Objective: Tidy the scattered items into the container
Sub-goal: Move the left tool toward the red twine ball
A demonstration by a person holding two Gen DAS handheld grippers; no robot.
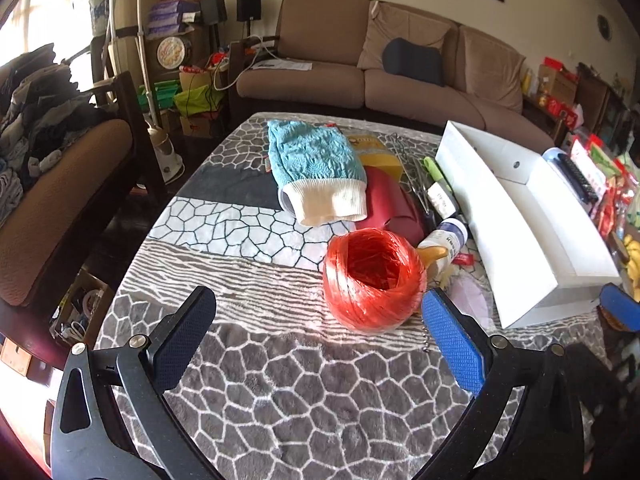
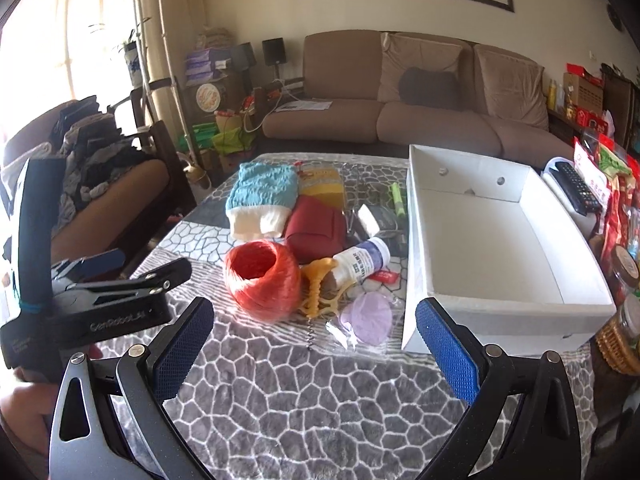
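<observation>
A white open box (image 2: 416,240) stands on the right of the patterned table (image 2: 300,400); its inside looks bare. Left of it lie a red twine ball (image 2: 262,280), a yellow claw clip (image 2: 318,288), a white bottle (image 2: 362,260), a purple pad in plastic (image 2: 370,318), a red pouch (image 2: 316,228) and a blue knitted mitt (image 2: 262,196). My right gripper (image 2: 314,304) hangs open in front of the clip and pad, holding nothing. My left gripper (image 1: 319,296) is open too, just short of the twine ball (image 1: 374,280), with the box (image 1: 520,216) to its right.
A remote (image 2: 576,192), snack packets (image 2: 616,200), a wicker basket (image 2: 620,344) and bananas (image 1: 634,264) crowd the table's right edge. A brown sofa (image 2: 400,120) stands behind and an armchair heaped with clothes (image 1: 60,160) at the left. Bare tablecloth lies under both grippers.
</observation>
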